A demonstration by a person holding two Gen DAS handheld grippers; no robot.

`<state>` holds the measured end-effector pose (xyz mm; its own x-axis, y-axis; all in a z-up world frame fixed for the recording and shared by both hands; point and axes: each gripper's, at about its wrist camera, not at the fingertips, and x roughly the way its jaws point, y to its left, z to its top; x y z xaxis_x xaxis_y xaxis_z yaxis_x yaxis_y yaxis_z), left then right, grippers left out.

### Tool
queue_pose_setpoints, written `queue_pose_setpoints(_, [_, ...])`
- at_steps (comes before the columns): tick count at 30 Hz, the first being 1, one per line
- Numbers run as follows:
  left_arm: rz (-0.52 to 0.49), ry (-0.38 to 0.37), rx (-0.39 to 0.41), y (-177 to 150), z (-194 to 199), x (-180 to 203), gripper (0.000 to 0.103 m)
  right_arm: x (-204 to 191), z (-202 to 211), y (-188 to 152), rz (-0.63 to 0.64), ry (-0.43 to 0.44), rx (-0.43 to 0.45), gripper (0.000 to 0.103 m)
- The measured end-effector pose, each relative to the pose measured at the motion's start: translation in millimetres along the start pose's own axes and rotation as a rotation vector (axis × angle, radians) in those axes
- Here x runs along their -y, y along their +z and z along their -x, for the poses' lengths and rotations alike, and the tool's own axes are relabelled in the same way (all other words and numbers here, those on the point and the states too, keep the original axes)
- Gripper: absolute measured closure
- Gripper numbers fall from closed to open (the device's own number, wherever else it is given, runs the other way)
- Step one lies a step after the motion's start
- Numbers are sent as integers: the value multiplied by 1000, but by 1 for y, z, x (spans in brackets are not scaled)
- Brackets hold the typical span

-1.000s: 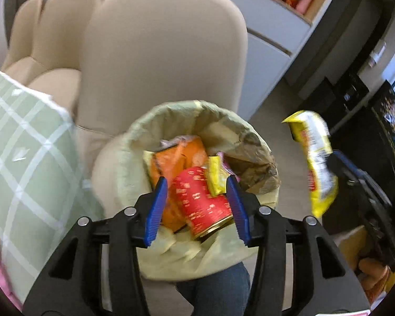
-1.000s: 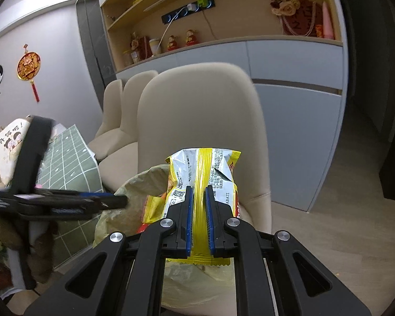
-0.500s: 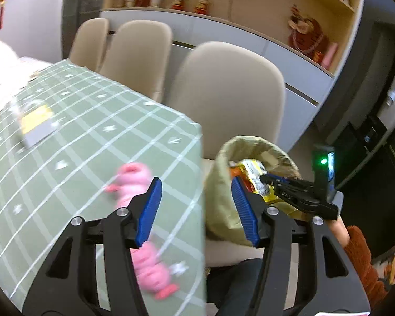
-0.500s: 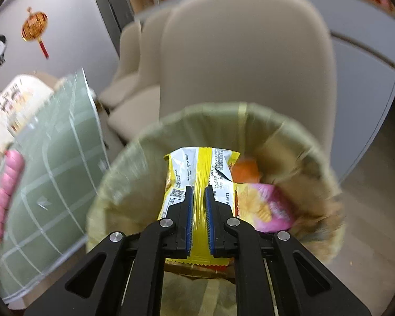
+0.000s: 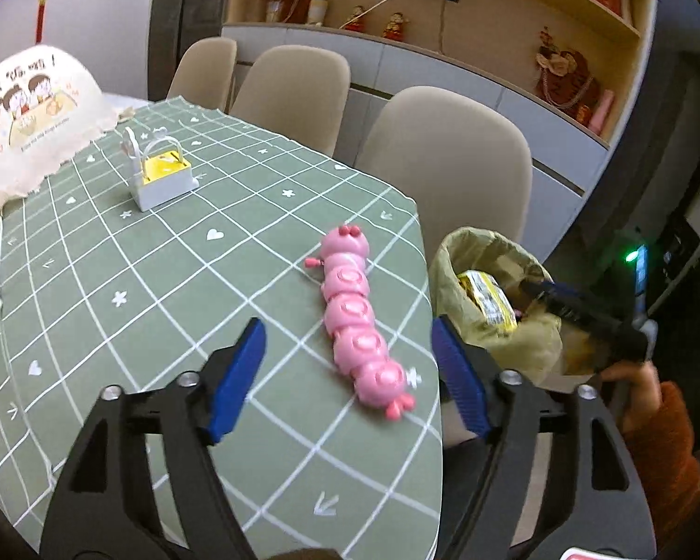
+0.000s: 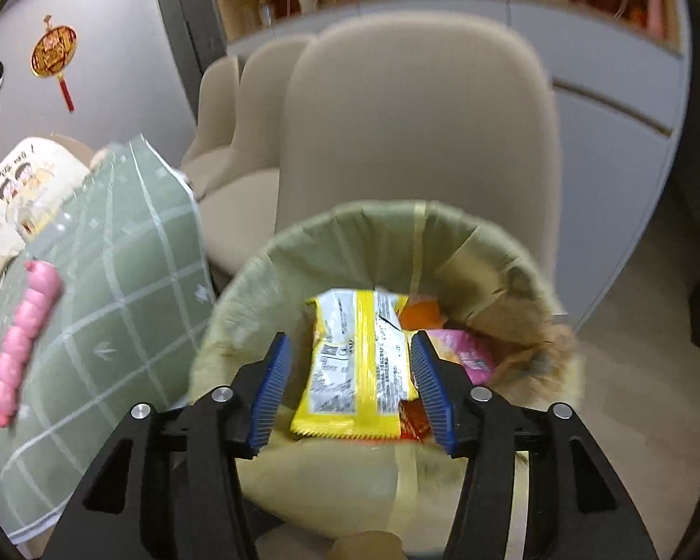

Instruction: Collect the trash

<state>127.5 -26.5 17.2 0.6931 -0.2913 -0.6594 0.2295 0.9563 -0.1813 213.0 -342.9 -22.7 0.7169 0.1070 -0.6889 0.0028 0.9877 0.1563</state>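
Left wrist view: one table under a green checked cloth (image 5: pixel 116 280) fills most of the frame, with three beige chairs (image 5: pixel 448 158) lined along its far edge and one wall cabinet with shelves of ornaments (image 5: pixel 443 9) behind them. One white printed cushion-like cover (image 5: pixel 28 112) sits at the table's far left corner. Beside the table's right edge stands one trash bin lined with a yellow-green bag (image 5: pixel 466 252), and in its mouth lies one yellow snack wrapper (image 5: pixel 485 298). On the cloth lie one pink segmented caterpillar toy (image 5: pixel 357 322), running away from the camera near the right edge, and one small white basket with yellow contents (image 5: pixel 163 177), well apart from it toward the far left. The left gripper (image 5: pixel 345 364) hovers over the table with its two blue pads spreading apart and nothing between them; the toy's rear end lies below the gap, untouched. From the right wrist, the right gripper (image 6: pixel 350 382) hangs over the bin (image 6: pixel 266 252), its jaws opening, and the wrapper (image 6: pixel 354 364) sits loose between the pads without being pressed. The wrapper is flat and rectangular: a yellow band down the middle, white printed panels with small text and a code block on either side, and a serrated yellow bottom seam. Around it in the bin show one pink packet (image 6: pixel 466 350), an orange piece (image 6: pixel 420 315) and a red one (image 6: pixel 413 420).
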Motion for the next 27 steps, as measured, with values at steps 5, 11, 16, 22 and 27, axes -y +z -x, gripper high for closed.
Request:
queue_pose_setpoints(5, [-43,32,26,-18,15,15,22,-39,77,-24,13,56,105,53])
queue_pose_setpoints(11, [-110,72,55,-37,33,30,22,-80,143,-67,35,115,148,53])
queue_pose_setpoints(16, [-124,139,68,-48,41,30,22,-101,158,-94,41,22,133,53])
queue_pose_setpoints(22, [-139,131,63,-59,48,38,22,-104,167,-106,42,2,149,53])
queue_pose_setpoints(27, [-156,120,68,-62,52,43,22,-115,172,-106,84,-37,157,53])
